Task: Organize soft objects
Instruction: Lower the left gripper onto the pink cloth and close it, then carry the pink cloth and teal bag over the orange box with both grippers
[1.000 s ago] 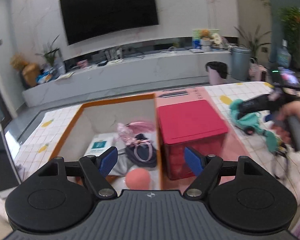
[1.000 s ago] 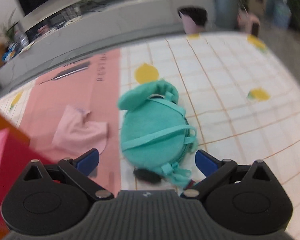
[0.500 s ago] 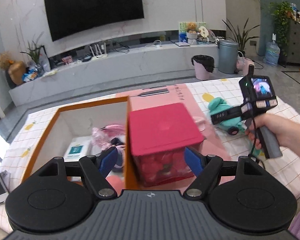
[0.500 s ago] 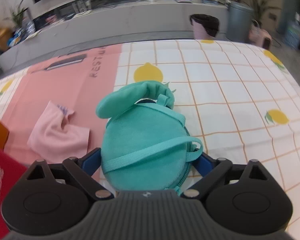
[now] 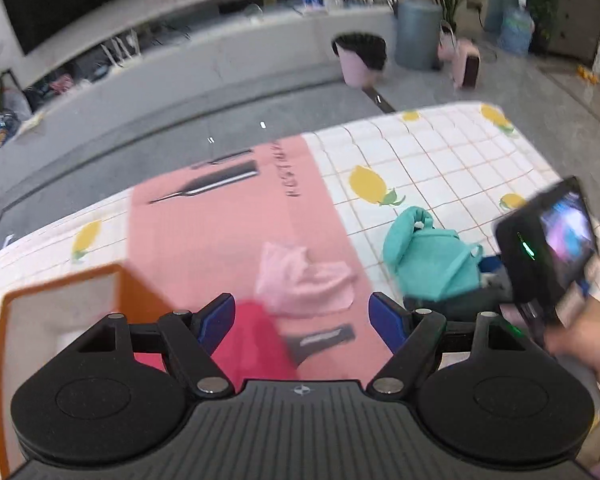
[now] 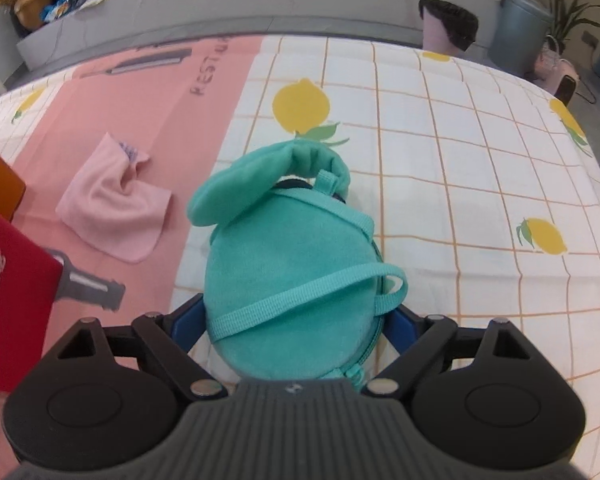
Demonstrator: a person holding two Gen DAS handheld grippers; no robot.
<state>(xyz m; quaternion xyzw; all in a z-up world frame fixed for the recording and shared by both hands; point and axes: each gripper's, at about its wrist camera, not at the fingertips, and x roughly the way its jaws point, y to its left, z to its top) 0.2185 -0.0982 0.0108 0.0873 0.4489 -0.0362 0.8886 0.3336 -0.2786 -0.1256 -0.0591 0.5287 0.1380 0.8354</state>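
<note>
Since a second ago my right gripper (image 6: 296, 320) has pushed forward over the teal pouch (image 6: 296, 280), which now sits between its blue fingers (image 6: 186, 318) on the lemon-print cloth (image 6: 480, 152); the jaws hug both sides, though I cannot tell if they have clamped. My left gripper (image 5: 302, 312) has swung right, off the orange-rimmed box (image 5: 60, 276), and hangs wide open and empty above the red box (image 5: 256, 344), with the pink cloth (image 5: 304, 280) lying crumpled on the pink mat (image 5: 220, 232) just beyond its fingertips.
</note>
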